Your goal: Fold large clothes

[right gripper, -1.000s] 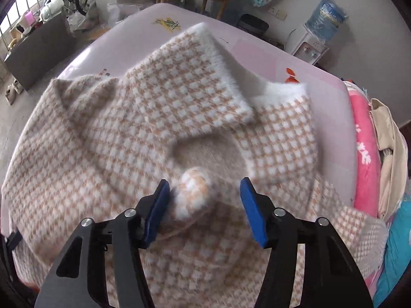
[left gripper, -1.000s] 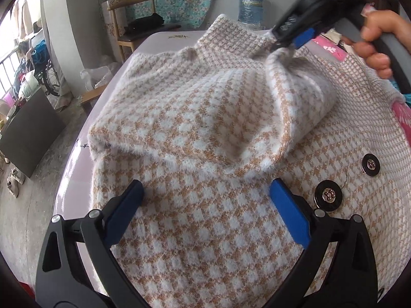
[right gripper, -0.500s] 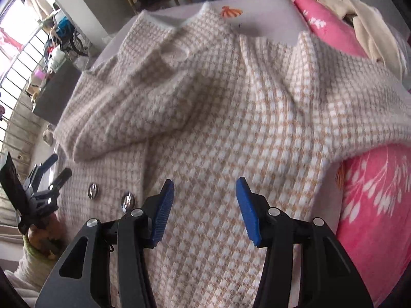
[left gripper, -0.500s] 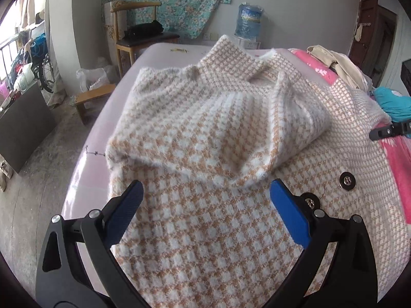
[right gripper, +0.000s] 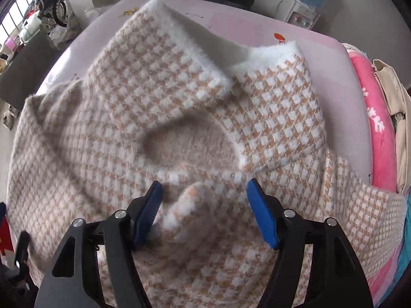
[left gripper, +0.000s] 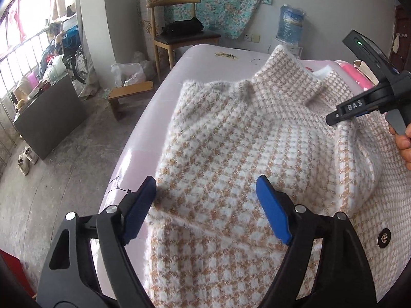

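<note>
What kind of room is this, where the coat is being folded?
Probably a lived-in bedroom at home: the coat lies on a pink bed, beside a wooden chair and a water dispenser.

My left wrist camera looks steeply down past its tongs, close over the houndstooth coat [left gripper: 231,154]; my right faces steeper, closer; both share its collar [right gripper: 159,59].

A fuzzy tan-and-white houndstooth coat [left gripper: 231,159] lies spread on the pink bed, one sleeve folded across its front, collar flaps [right gripper: 164,64] open toward the far edge (a metal button [left gripper: 384,236] shows near the hem).
</note>
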{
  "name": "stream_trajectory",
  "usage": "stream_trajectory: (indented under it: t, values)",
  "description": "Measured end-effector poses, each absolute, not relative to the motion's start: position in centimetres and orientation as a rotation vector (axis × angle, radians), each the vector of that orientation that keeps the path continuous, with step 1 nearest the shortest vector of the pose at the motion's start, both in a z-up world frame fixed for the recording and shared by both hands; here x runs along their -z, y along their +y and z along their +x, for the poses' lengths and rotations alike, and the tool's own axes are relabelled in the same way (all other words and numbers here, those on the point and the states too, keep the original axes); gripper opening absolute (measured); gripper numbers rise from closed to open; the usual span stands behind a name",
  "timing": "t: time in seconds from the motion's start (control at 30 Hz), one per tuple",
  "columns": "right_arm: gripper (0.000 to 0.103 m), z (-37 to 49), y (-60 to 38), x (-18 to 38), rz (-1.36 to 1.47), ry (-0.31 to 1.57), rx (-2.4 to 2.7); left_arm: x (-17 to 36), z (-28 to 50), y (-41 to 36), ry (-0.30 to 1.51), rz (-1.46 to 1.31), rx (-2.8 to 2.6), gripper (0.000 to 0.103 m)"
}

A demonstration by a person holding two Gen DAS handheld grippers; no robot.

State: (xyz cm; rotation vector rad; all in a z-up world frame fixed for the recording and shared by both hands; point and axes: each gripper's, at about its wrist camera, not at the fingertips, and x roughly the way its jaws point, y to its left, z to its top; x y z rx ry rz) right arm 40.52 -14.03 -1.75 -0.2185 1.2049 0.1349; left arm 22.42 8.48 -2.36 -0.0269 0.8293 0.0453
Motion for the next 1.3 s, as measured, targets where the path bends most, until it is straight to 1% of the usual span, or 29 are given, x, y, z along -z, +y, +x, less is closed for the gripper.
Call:
stream_trajectory:
  t: [0.07, 0.1, 0.27, 0.33, 0.43, 0.5, 0.63, 0.83, 0.9, 1.03, 1.07, 1.1, 1.13, 1.2, 1.3]
  values:
    - [0.048, 37.9, -15.7, 0.8, -0.216, 1.199, -0.165, 2.2, 22.1, 8.9, 0.829, -0.031, -0.028, 0.071]
    - [0.047, 36.4, -16.5, 0.4, -0.224, 1.189, -0.175, 2.2, 22.0, 9.1, 0.829, -0.035, -0.017, 0.071]
    - [0.047, 27.6, -21.5, -1.6, -0.206, 1.159, -0.185, 2.0, 20.9, 9.9, 0.833, -0.063, 0.029, 0.070]
    - [0.047, 24.9, -23.1, -1.1, -0.158, 1.199, -0.197, 2.1, 20.4, 9.9, 0.834, -0.057, 0.039, 0.070]
    - [0.047, 22.1, -24.8, 1.3, -0.068, 1.306, -0.221, 2.6, 20.1, 10.0, 0.851, -0.047, 0.036, 0.070]
    - [0.047, 21.3, -26.2, 1.1, 0.033, 1.302, -0.247, 3.0, 20.0, 10.2, 0.859, -0.062, 0.040, 0.070]
    - [0.052, 22.0, -29.5, -0.5, 0.327, 1.226, -0.265, 3.4, 19.6, 10.8, 0.868, -0.112, 0.043, 0.070]
    - [0.052, 22.8, -31.0, 2.9, 0.486, 1.314, -0.233, 2.8, 17.4, 10.5, 0.835, -0.163, 0.111, 0.063]
    - [0.051, 22.8, -30.9, 3.9, 0.535, 1.323, -0.249, 2.6, 16.5, 10.0, 0.821, -0.157, 0.146, 0.060]
    - [0.041, 22.0, -30.3, 4.4, 0.537, 1.330, -0.289, 3.4, 15.6, 9.2, 0.836, -0.142, 0.180, 0.057]
    - [0.034, 21.8, -30.3, 4.6, 0.532, 1.334, -0.289, 3.8, 15.6, 9.2, 0.849, -0.144, 0.177, 0.054]
    - [0.020, 21.7, -30.2, 4.6, 0.519, 1.332, -0.295, 4.3, 15.7, 9.3, 0.863, -0.150, 0.171, 0.052]
    - [0.013, 21.6, -29.8, 4.4, 0.509, 1.331, -0.306, 4.6, 15.6, 9.4, 0.870, -0.161, 0.167, 0.050]
    - [0.009, 21.7, -28.5, 2.9, 0.435, 1.294, -0.308, 4.5, 15.3, 9.9, 0.856, -0.181, 0.172, 0.049]
    - [0.009, 23.1, -25.4, -1.8, 0.317, 1.177, -0.349, 4.3, 14.7, 10.5, 0.847, -0.213, 0.174, 0.049]
